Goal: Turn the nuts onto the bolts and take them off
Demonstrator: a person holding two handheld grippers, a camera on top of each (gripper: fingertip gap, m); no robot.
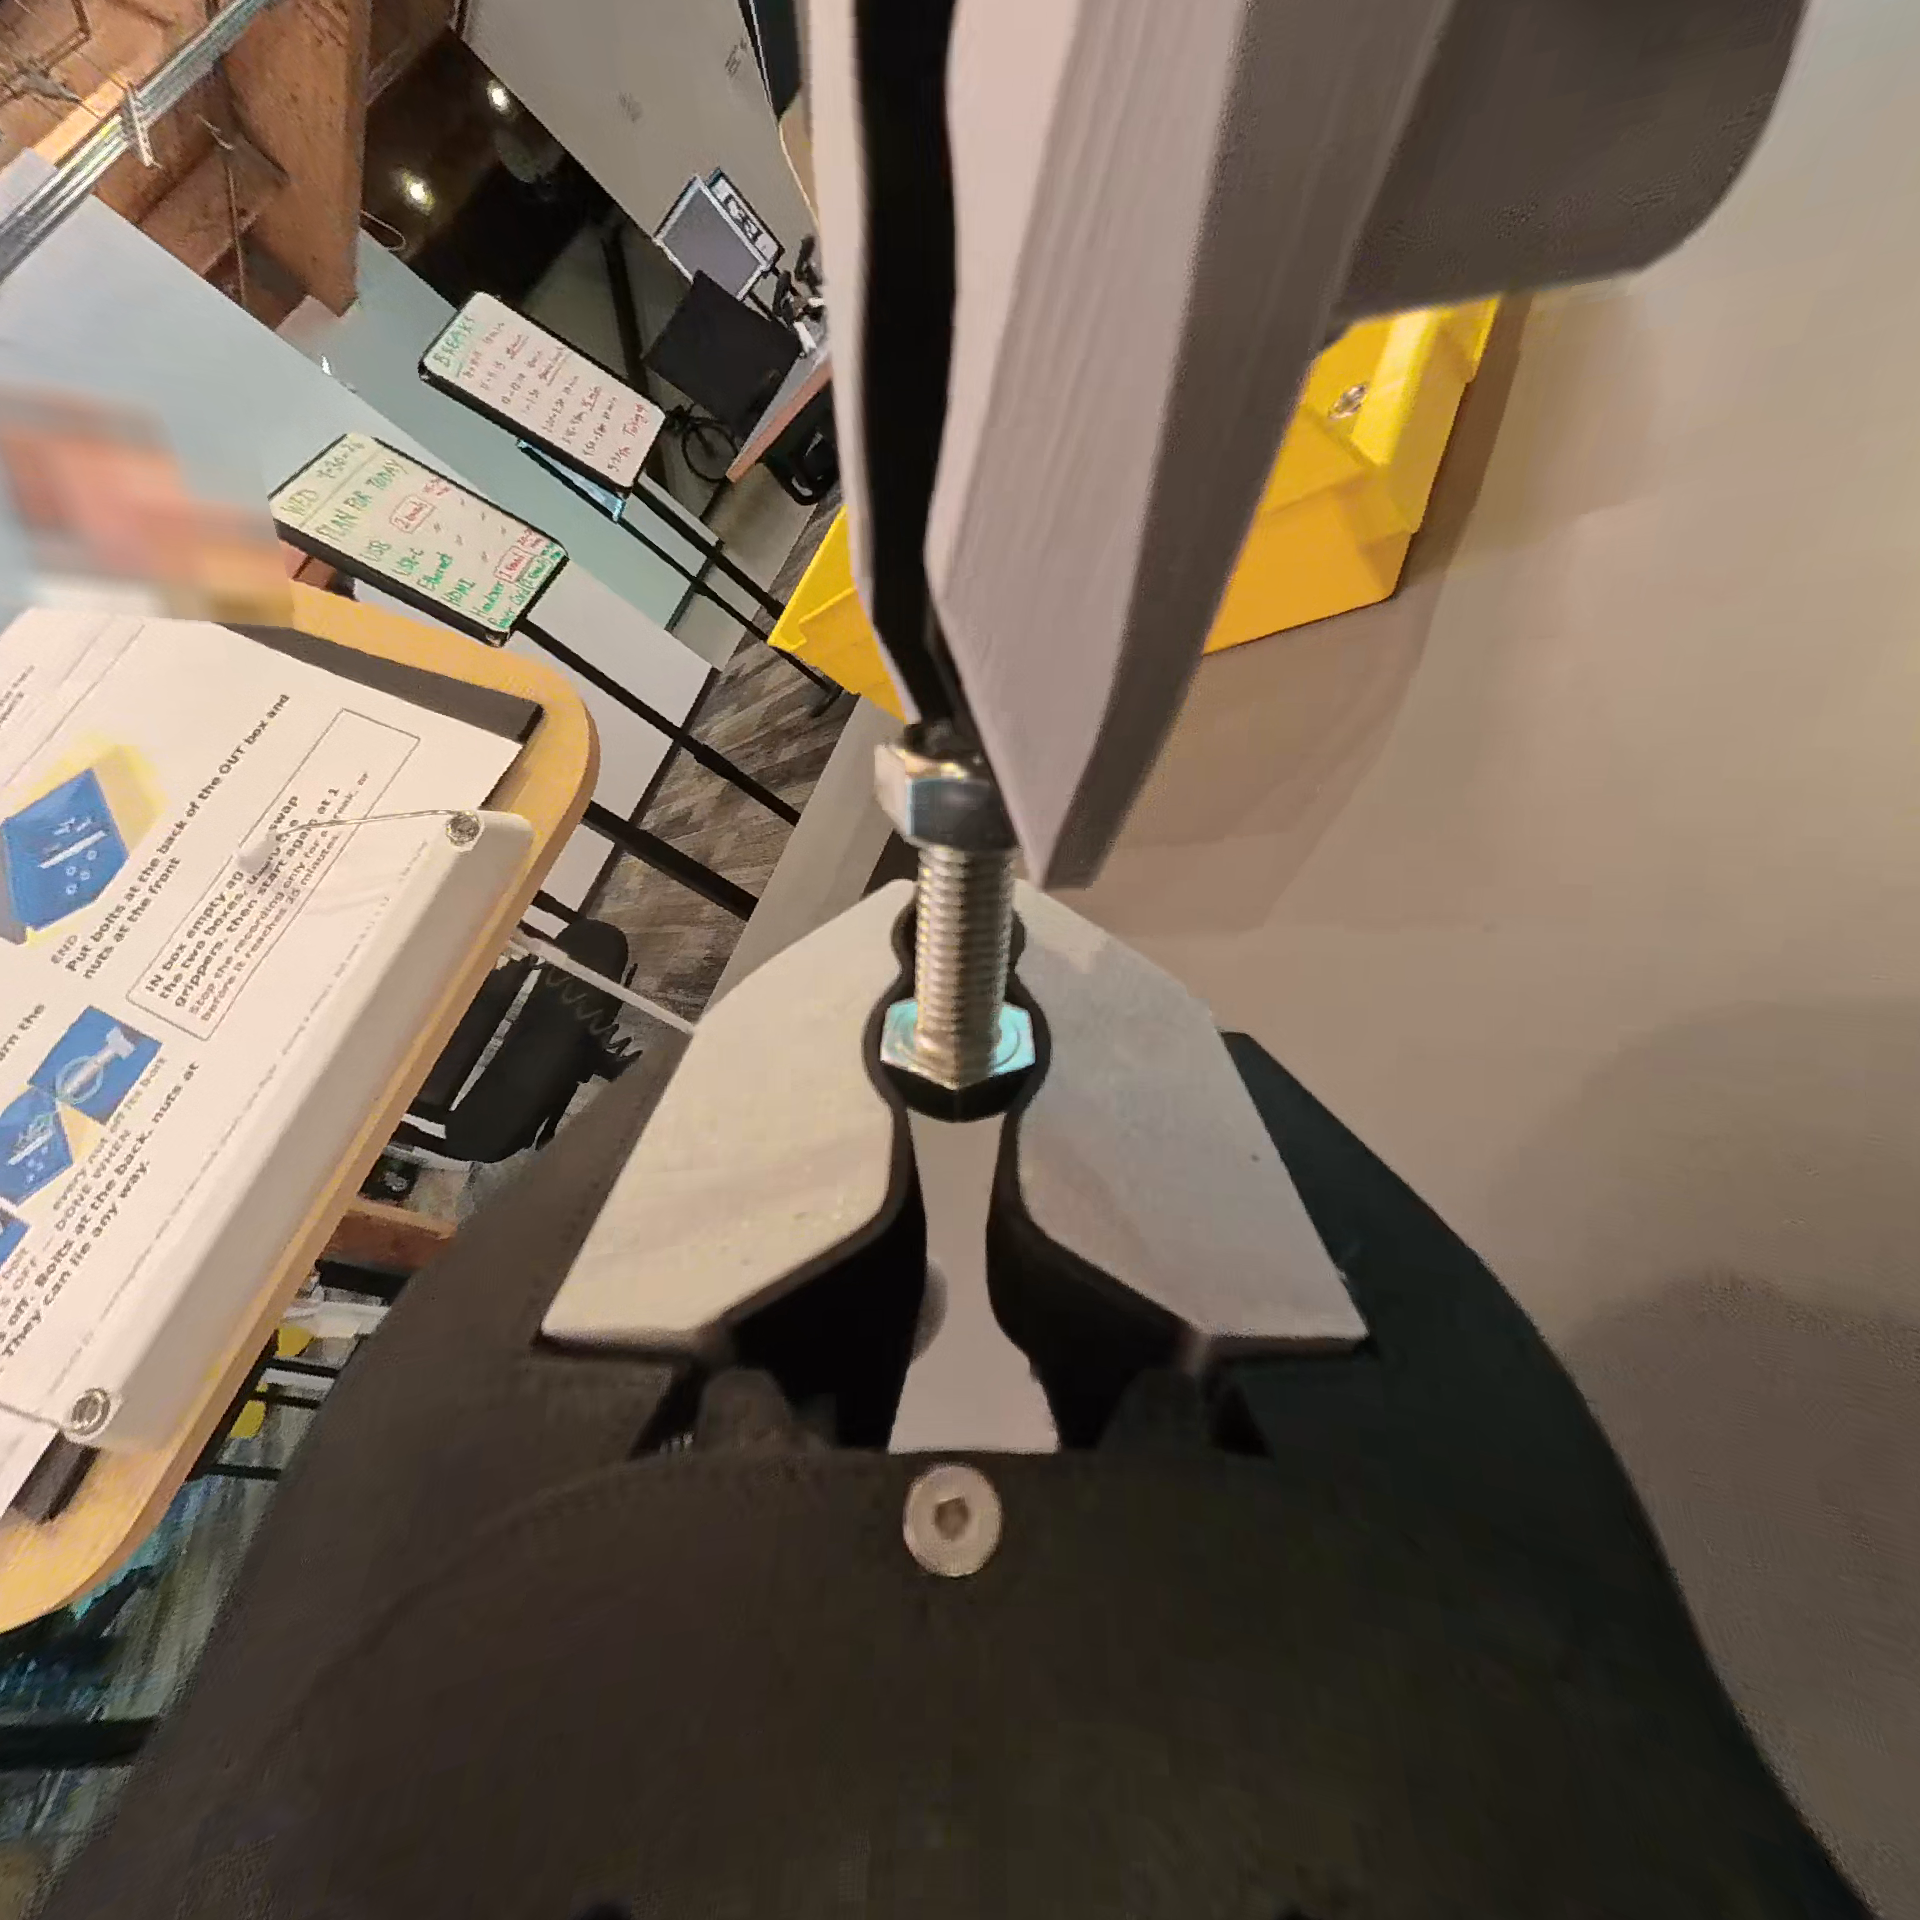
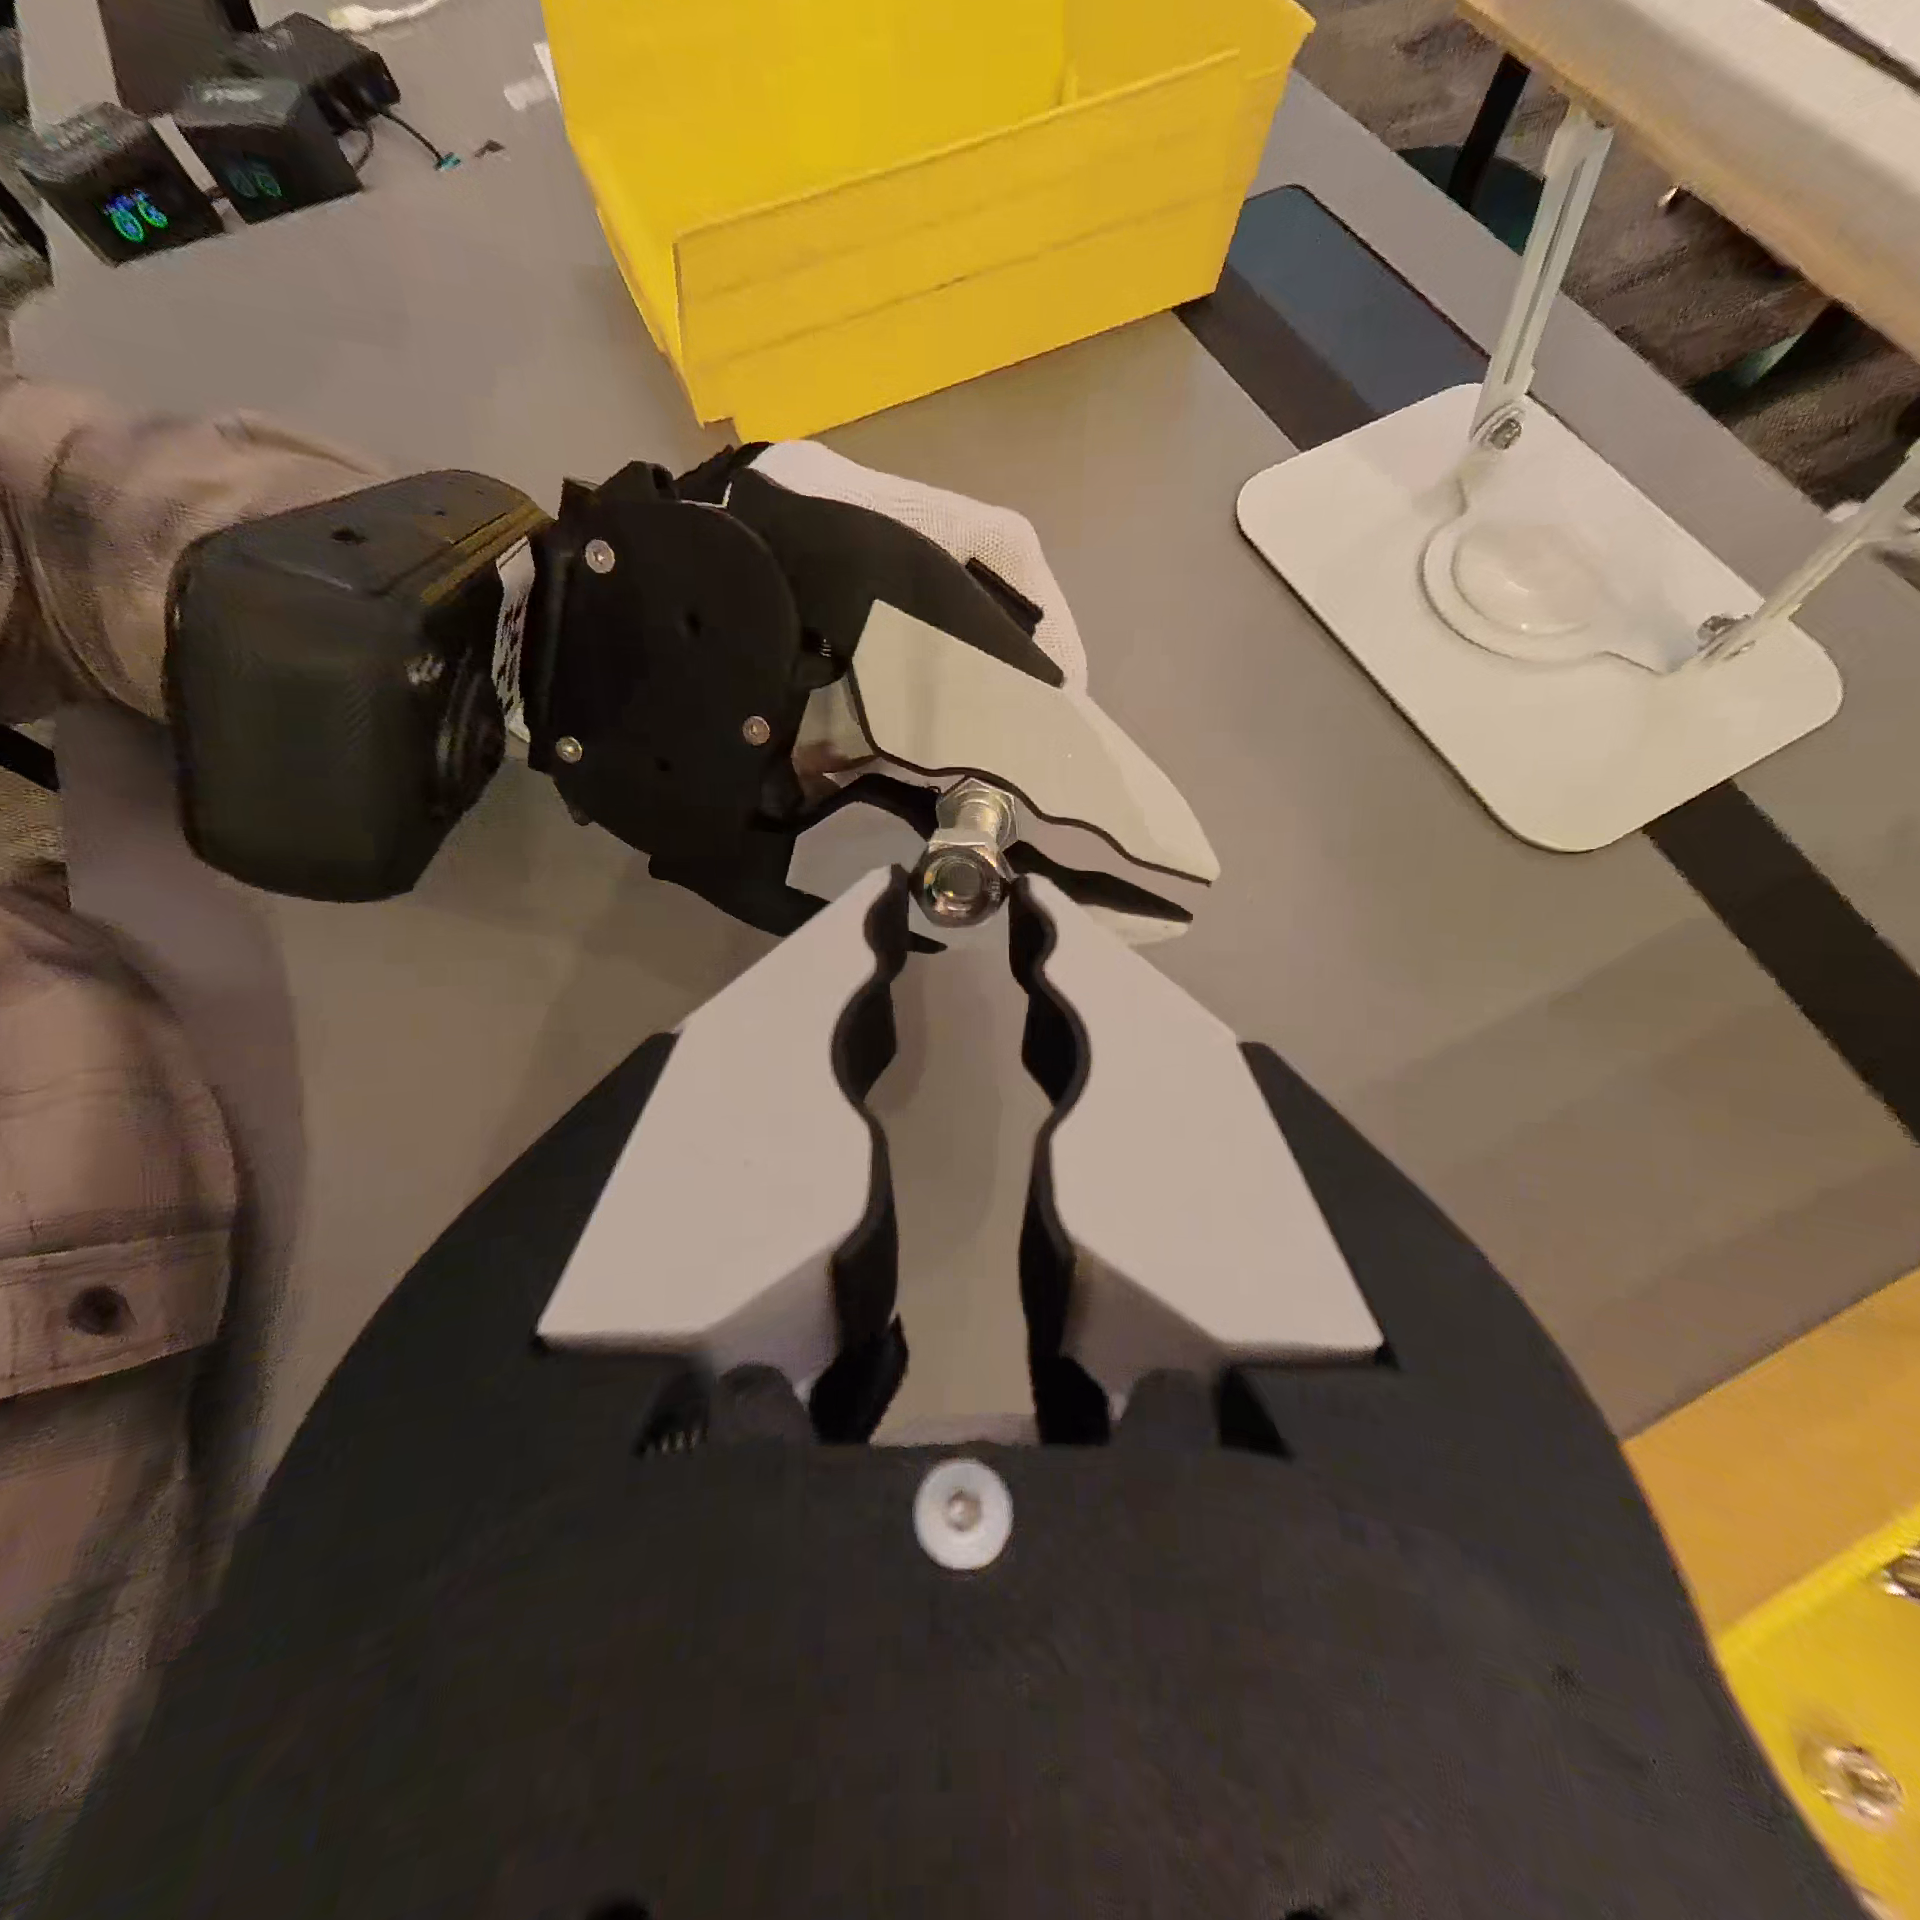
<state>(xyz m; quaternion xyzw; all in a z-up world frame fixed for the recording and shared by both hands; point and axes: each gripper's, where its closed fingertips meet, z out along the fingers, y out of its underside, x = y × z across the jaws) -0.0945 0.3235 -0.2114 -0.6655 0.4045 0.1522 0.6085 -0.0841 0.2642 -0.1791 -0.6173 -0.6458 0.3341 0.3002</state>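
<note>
Working over a grey table [image 2: 1351, 1039], both grippers are up off the surface so the parts can spin freely; yellow bin [image 2: 935, 239] sits behind, within reach for the parts, white stand base [image 2: 1538, 623] off to the right, clear of the work. Left gripper [image 1: 961, 914] is clamped on the bolt [image 1: 961, 945]: hex head [image 1: 956, 1051] sits in the round notch between the pads, shaft pokes out past the tips, so the bolt likely can't turn or slip back. Right gripper [image 2: 954, 883] comes in end-on, roughly in line with the shaft, fingers pinched on the nut [image 2: 951, 896] at their very tips; that lines wrist roll up with the thread. Nut is at the far end of the thread, well apart from the head, most of the thread bare. Can't tell whether it's going on or coming off. Main risk looks like cross-threading, or the nut dropping once it's free
</note>
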